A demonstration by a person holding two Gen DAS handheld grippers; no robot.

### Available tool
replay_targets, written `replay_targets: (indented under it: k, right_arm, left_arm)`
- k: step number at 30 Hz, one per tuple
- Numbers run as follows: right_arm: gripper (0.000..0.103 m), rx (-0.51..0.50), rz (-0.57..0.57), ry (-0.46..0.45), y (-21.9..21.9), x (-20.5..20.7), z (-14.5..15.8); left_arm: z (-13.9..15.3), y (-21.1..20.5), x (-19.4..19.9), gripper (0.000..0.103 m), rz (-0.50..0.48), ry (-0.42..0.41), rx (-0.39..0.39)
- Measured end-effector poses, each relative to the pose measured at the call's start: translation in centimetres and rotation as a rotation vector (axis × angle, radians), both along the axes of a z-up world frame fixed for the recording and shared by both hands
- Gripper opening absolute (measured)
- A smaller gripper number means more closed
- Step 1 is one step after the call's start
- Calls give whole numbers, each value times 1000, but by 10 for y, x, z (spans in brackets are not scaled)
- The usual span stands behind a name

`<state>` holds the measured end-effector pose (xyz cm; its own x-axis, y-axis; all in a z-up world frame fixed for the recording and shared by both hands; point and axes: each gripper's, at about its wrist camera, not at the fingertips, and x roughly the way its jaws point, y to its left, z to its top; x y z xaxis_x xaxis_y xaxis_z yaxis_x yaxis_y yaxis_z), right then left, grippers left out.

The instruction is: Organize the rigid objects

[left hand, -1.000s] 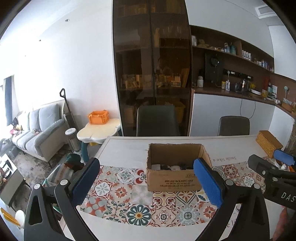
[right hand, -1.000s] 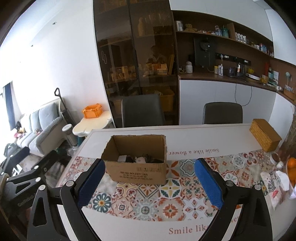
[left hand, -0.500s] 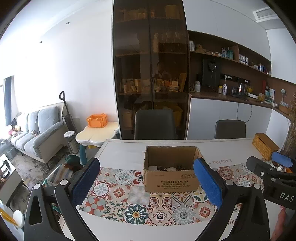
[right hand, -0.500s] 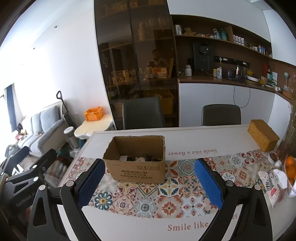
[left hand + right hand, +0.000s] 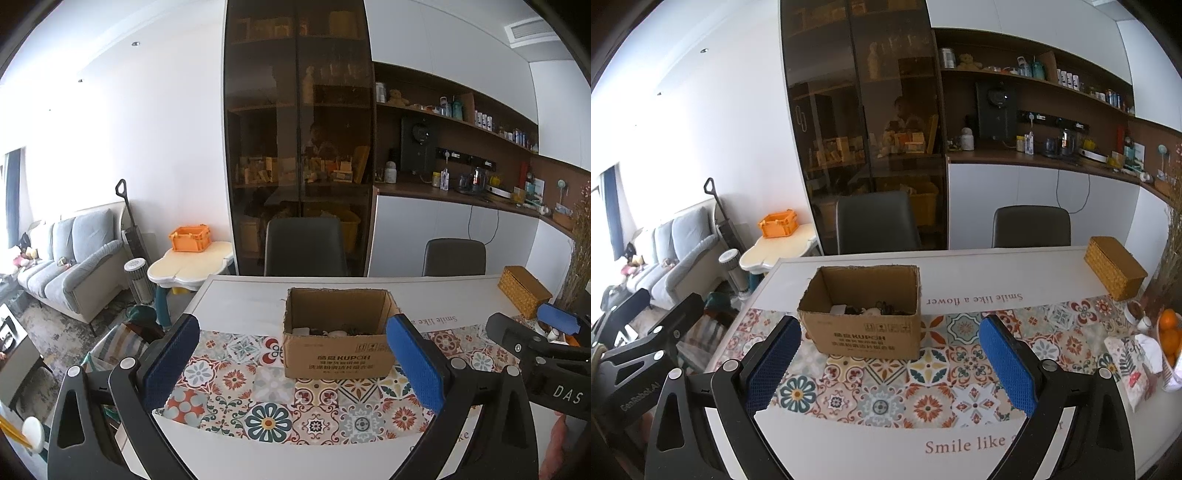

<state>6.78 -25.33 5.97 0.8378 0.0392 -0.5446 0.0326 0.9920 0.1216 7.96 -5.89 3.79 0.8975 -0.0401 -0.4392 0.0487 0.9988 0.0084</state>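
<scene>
An open brown cardboard box (image 5: 338, 343) stands on the patterned cloth of the table (image 5: 236, 295). It also shows in the right wrist view (image 5: 864, 325). Small white and dark items lie at its bottom, mostly hidden by its walls. My left gripper (image 5: 291, 363) is open and empty, held back from the box above the table's near edge. My right gripper (image 5: 890, 363) is open and empty too, just right of the box. The right gripper also shows at the right edge of the left wrist view (image 5: 546, 343).
A woven box (image 5: 1115, 267) sits at the table's far right. A bowl of oranges (image 5: 1169, 334) and a patterned packet (image 5: 1130, 363) lie near the right edge. Two dark chairs (image 5: 877, 221) stand behind the table. A small side table holds an orange crate (image 5: 190, 238).
Both grippers have pulled back and risen a little, so the box looks smaller and farther. Both stay open and empty.
</scene>
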Motion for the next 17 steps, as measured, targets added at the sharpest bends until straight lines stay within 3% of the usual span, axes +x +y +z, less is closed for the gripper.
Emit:
replay_targets:
  k: [17]
  right_arm:
    - [97,5,6,-1,2,-3,1]
  left_arm:
    - [-2,9,-3,103,11,19,-19]
